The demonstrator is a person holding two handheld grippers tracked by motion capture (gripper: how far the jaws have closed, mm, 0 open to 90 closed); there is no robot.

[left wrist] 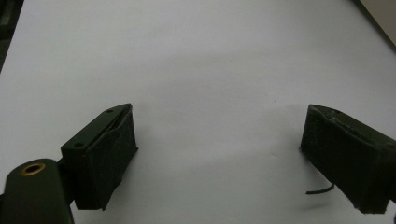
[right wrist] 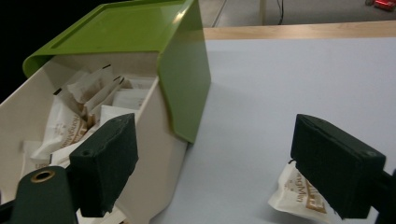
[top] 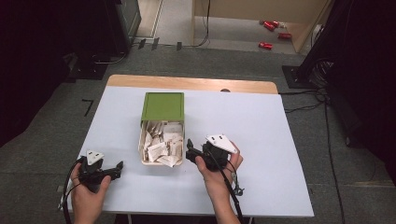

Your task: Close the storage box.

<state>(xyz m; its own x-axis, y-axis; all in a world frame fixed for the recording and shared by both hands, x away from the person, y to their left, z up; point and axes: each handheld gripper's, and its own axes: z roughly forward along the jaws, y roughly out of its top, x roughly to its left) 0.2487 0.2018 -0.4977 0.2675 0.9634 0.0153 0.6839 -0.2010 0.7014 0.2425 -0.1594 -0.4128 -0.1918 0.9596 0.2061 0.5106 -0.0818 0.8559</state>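
A cream box [top: 140, 148] with a green hood [top: 163, 106] stands mid-table and holds several white printed packets [top: 161, 142]. Just right of its open front, my right gripper [top: 189, 151] is held in a hand. In the right gripper view it [right wrist: 212, 128] is open; its left jaw is by the box wall [right wrist: 156, 135], and one loose packet [right wrist: 292, 191] lies on the table by its right jaw. My left gripper [top: 117, 169] rests at the table's near left corner. It [left wrist: 219, 123] is open over bare white tabletop.
The white tabletop [top: 252, 140] has free room right of the box and behind it, up to a wooden strip [top: 191, 83] along the far edge. Red cans [top: 271, 28] lie on the floor beyond. Cables [top: 303, 107] run off the right side.
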